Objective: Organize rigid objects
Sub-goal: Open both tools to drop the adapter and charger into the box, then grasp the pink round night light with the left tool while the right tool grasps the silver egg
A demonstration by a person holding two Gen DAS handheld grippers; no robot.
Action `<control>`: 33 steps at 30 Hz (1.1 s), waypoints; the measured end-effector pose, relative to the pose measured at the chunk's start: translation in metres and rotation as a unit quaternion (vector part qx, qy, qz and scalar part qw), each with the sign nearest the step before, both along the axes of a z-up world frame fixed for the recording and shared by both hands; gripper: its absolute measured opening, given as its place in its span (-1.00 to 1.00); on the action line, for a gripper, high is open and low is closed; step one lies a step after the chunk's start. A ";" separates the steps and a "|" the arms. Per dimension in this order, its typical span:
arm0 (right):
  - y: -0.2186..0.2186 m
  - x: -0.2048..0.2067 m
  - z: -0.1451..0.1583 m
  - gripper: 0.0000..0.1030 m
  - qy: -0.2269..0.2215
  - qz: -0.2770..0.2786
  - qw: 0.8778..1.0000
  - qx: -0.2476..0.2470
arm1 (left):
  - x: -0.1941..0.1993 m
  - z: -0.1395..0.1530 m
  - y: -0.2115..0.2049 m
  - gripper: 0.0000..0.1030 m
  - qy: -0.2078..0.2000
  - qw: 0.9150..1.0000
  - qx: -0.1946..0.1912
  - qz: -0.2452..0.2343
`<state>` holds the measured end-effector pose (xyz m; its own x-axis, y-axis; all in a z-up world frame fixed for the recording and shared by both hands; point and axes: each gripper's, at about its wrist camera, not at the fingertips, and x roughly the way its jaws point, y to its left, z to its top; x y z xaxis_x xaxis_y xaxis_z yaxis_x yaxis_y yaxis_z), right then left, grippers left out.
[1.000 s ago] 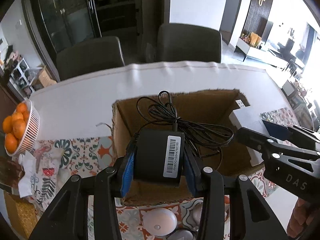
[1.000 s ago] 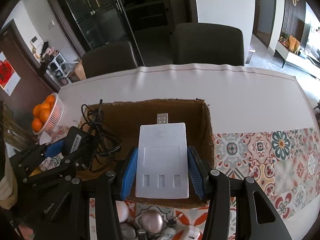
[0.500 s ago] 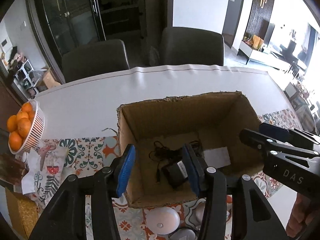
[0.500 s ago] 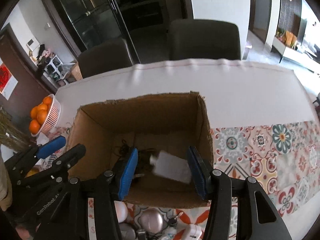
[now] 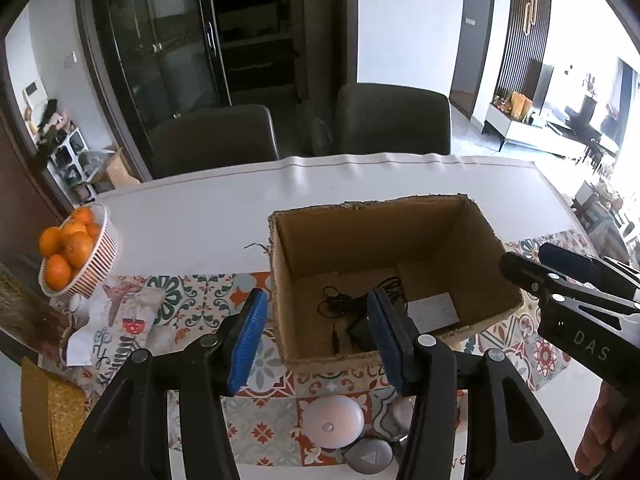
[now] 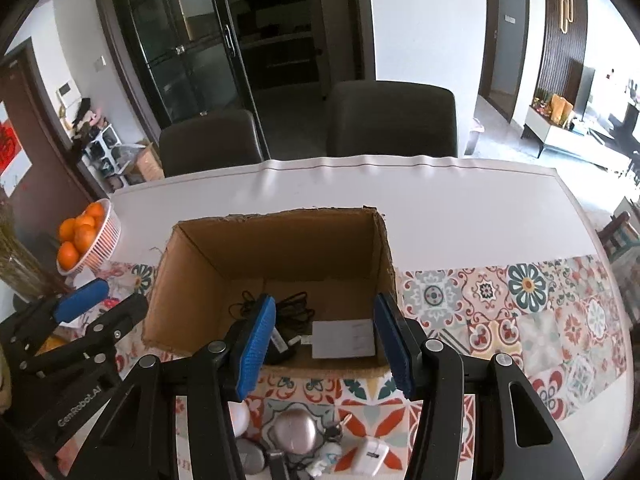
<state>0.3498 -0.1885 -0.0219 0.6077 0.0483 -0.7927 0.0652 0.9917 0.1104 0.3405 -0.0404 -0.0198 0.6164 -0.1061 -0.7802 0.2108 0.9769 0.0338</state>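
An open cardboard box (image 5: 472, 224) (image 6: 192, 256) stands on the table. Inside lie a black power adapter with its cable (image 5: 362, 334) (image 6: 280, 342) and a flat white device (image 5: 434, 309) (image 6: 344, 339). My left gripper (image 5: 316, 340) is open and empty, above the box's near left corner. My right gripper (image 6: 326, 344) is open and empty, above the box's near edge. Each gripper also shows in the other's view: the right one at the box's right (image 5: 560, 280), the left one at its left (image 6: 100, 304).
A white basket of oranges (image 5: 94, 264) (image 6: 108, 236) stands at the table's left. Small round and white gadgets (image 5: 334, 420) (image 6: 296, 430) lie on the patterned runner in front of the box. Two dark chairs (image 6: 392, 120) stand behind the table.
Both grippers opened and dropped their loads: the adapter and the white device now lie in the box. Both grippers have drawn back and up.
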 end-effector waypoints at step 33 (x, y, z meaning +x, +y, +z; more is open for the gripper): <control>0.021 -0.048 -0.050 0.06 0.063 0.038 0.997 0.033 | -0.055 -0.048 0.020 0.09 0.063 0.998 0.004 -0.006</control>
<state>0.3019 -0.1676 -0.0716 0.4966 0.1446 -0.8559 0.0068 0.9854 0.1704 0.2852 -0.0208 -0.0681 0.5117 -0.1062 -0.8526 0.2263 0.9739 0.0145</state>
